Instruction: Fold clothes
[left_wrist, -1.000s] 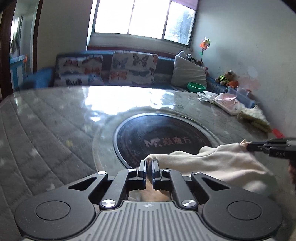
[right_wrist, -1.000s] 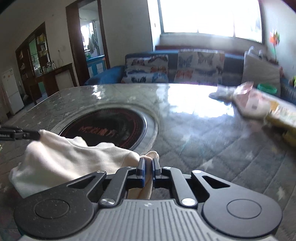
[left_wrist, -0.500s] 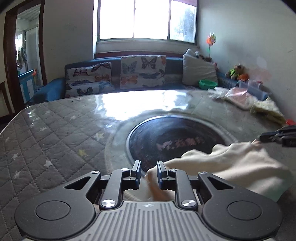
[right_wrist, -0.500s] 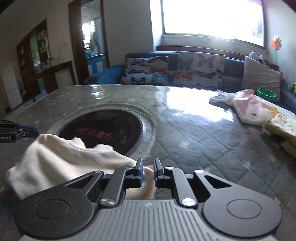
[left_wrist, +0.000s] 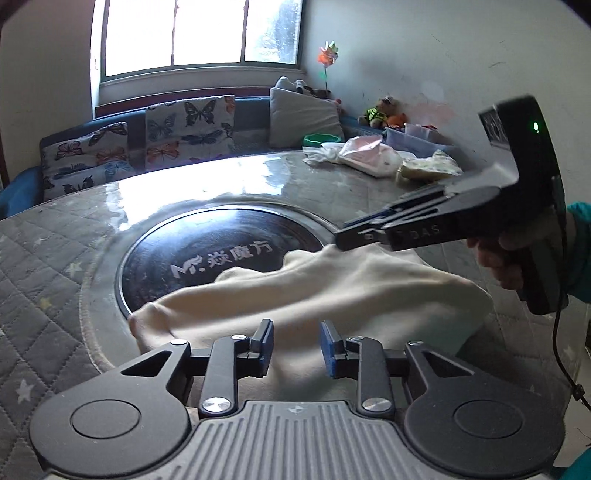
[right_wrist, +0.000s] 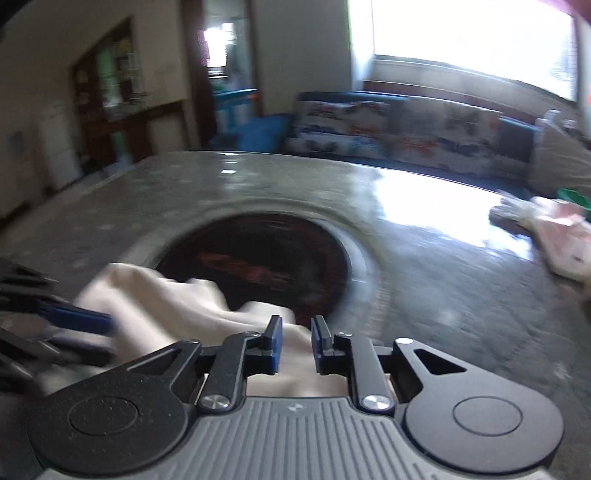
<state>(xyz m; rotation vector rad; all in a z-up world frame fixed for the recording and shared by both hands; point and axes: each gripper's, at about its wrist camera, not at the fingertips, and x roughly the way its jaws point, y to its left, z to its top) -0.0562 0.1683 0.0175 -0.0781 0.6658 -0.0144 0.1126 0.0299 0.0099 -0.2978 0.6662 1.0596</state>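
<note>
The cream garment lay bunched on the quilted table, partly over the near edge of the dark round plate in the table's middle. The left gripper stood just before the plate with its fingers apart, holding nothing. The right gripper was also spread open over the cloth, though this view was blurred. A hand held it beside the plate.
</note>
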